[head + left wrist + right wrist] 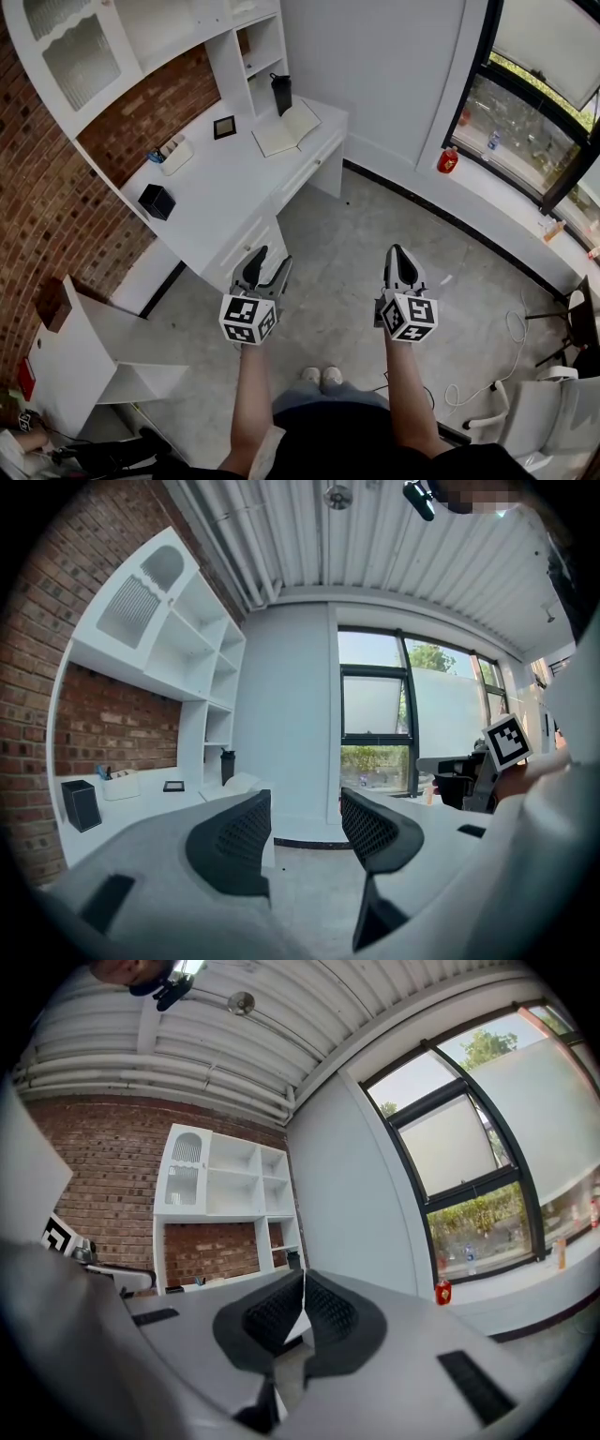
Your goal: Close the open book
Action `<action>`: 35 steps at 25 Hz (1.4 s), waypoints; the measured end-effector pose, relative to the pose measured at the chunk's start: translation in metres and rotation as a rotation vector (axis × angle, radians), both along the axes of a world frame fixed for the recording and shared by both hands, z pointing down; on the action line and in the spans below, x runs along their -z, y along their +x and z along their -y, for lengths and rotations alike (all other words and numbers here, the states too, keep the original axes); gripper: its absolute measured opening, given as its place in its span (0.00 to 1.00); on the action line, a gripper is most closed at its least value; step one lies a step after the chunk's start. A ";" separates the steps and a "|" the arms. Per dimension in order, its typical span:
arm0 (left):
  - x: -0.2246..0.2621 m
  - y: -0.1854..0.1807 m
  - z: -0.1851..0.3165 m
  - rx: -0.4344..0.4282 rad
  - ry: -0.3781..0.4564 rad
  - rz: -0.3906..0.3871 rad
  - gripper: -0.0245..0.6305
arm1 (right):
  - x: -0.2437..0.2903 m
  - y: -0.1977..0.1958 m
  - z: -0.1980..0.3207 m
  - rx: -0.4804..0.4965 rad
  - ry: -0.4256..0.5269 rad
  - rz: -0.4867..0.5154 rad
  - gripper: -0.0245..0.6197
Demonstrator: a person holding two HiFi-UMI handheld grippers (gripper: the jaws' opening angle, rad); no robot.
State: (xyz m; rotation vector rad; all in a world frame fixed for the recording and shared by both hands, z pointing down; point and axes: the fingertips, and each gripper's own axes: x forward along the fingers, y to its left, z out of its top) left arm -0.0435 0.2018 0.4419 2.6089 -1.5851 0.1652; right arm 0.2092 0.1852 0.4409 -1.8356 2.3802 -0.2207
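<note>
A white desk [234,178] is seen at eleven o'clock in the head view, set against a red brick wall [56,216] that runs from nine to eleven o'clock. A white shelf unit [141,37] is mounted above it. The open book [287,129] is laid flat near the desk's far end, at about twelve o'clock, with its pages facing up, well apart from both grippers. A black bottle [281,94] is stood just beyond the book at its twelve o'clock. Along the desk toward nine o'clock a small dark frame [224,127], a white tray [174,155] and a black box [157,202] are placed. The floor [375,234] is bare grey concrete. A dark-framed window [534,122] is found at two o'clock, with a red can [447,160] on its sill. A low white shelf [94,356] is placed at eight o'clock and a white chair [544,412] at four o'clock.

The left gripper [270,262] is held over the floor with its jaws spread wide and nothing between them, as is confirmed in its own view [305,808]. The right gripper [401,255] is held beside it at three o'clock, its jaws pressed together on nothing [302,1288]
</note>
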 end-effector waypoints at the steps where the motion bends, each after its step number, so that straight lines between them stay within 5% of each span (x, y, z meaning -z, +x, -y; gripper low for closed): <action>1: 0.001 0.002 0.000 0.004 0.007 -0.001 0.35 | 0.001 0.002 0.001 0.003 0.004 -0.003 0.04; 14: 0.016 0.026 0.019 0.010 0.061 -0.016 0.35 | 0.015 0.023 0.025 0.024 0.049 -0.016 0.04; 24: 0.031 0.033 0.066 -0.010 0.091 0.020 0.35 | 0.018 0.036 0.068 0.007 0.058 0.018 0.04; 35: 0.011 0.017 0.146 0.005 0.075 -0.030 0.35 | 0.013 0.019 0.148 0.024 0.054 -0.021 0.04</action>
